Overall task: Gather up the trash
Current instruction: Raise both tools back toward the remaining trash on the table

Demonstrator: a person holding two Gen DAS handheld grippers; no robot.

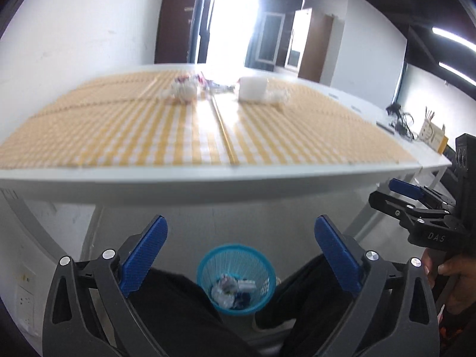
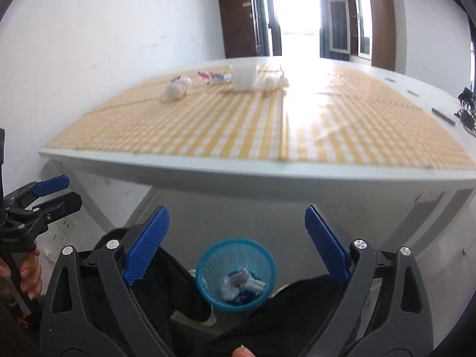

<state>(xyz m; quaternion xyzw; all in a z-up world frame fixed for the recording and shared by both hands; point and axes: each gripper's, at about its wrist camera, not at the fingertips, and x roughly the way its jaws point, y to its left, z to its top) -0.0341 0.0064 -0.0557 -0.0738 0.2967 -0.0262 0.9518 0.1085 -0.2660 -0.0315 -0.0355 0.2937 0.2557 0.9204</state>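
Note:
A blue mesh trash basket [image 1: 236,257] stands on the floor below the table's front edge, with crumpled wrappers [image 1: 230,291] in it; it also shows in the right wrist view [image 2: 235,251]. My left gripper [image 1: 241,232] is open and empty above the basket. My right gripper [image 2: 237,221] is open and empty, also above it. Far back on the yellow checked tablecloth [image 2: 238,131] lie a crumpled white wad [image 2: 177,87], small colourful wrappers [image 2: 212,76], a white cup [image 2: 244,76] and crumpled clear plastic [image 2: 272,81].
The white table's front edge [image 1: 208,178] runs across just ahead of both grippers. The person's dark-trousered legs [image 1: 178,306] flank the basket. Cables and a cardboard box [image 1: 431,132] lie at the far right. A white wall is on the left.

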